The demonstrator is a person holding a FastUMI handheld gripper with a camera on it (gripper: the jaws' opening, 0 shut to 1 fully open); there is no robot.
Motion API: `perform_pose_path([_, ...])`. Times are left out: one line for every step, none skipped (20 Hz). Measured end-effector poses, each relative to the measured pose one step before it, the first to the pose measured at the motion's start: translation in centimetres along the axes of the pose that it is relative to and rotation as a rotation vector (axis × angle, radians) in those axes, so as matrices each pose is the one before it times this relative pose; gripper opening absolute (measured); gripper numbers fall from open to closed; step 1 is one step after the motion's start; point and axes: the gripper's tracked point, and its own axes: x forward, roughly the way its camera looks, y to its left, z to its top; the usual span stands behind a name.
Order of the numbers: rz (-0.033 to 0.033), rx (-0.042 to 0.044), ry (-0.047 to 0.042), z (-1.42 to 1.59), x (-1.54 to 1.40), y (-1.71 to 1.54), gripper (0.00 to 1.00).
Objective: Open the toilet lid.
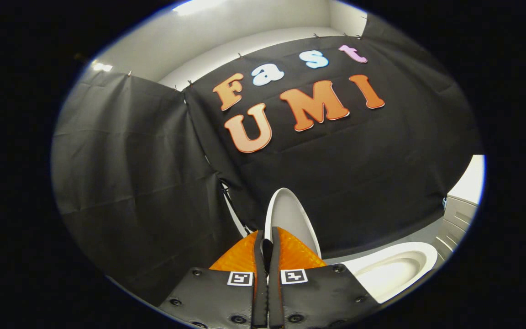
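**Lid raised, fingers pinched at its near edge**

Toilet lid (290, 214) standing upright, white and oval, rising just beyond the fingertips and leaning back against the black cloth wall (359, 173). Lower edge of the lid hidden behind the fingers, so actual contact hard to confirm. Gripper (266, 244) almost fully closed, only a thin dark slit left between the two fingers; cannot tell whether the lid's rim sits inside that slit or just behind it.

To the right of the fingers and lower, toilet bowl (395, 269) uncovered, pale rim and hollow basin exposed. Two small square black-and-white markers (294, 276) on the gripper body, one on each side of the slit.

Further out, a second black cloth panel (130, 183) hanging on the left, meeting the far one at a seam. Above both, plain white wall (244, 27) with a bright light patch. At far right, beyond the bowl, a grey panelled surface (459, 224), part of it cut off.
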Motion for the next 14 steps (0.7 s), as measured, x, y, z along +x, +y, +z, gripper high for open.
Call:
perform_pose_path([0.00581, -0.00445, 0.00312, -0.422, 0.209, 0.590, 0.09])
perform_pose_path([0.00522, -0.00265, 0.00658, -0.394, 0.224, 0.716, 0.09])
perform_pose_path([0.00592, -0.00172, 0.00662, -0.435, 0.206, 0.687, 0.09])
perform_pose_path([0.00735, -0.00134, 0.00614, -0.374, 0.213, 0.793, 0.09])
perform_pose_path([0.00728, -0.00330, 0.00606, -0.354, 0.229, 0.734, 0.09])
perform_pose_path([0.00740, -0.00383, 0.00739, -0.344, 0.316, 0.629, 0.09])
perform_pose_path([0.00629, 0.00016, 0.00541, -0.361, 0.182, 0.577, 0.09])
perform_pose_path([0.00236, -0.00345, 0.00373, -0.214, 0.274, 0.524, 0.09])
perform_pose_path([-0.00092, -0.00387, 0.00281, -0.174, 0.138, 0.328, 0.09])
perform_pose_path([0.00041, -0.00374, 0.00234, -0.167, 0.215, 0.407, 0.09])
perform_pose_path([0.00312, -0.00779, 0.00342, -0.241, 0.166, 0.404, 0.09])
perform_pose_path([-0.00107, -0.01575, 0.00015, -0.200, 0.188, 0.276, 0.09])
perform_pose_path([0.00108, -0.01556, -0.00028, -0.092, -0.001, 0.281, 0.09])
perform_pose_path([-0.01054, -0.00335, 0.00089, 0.100, -0.253, -0.090, 0.10])
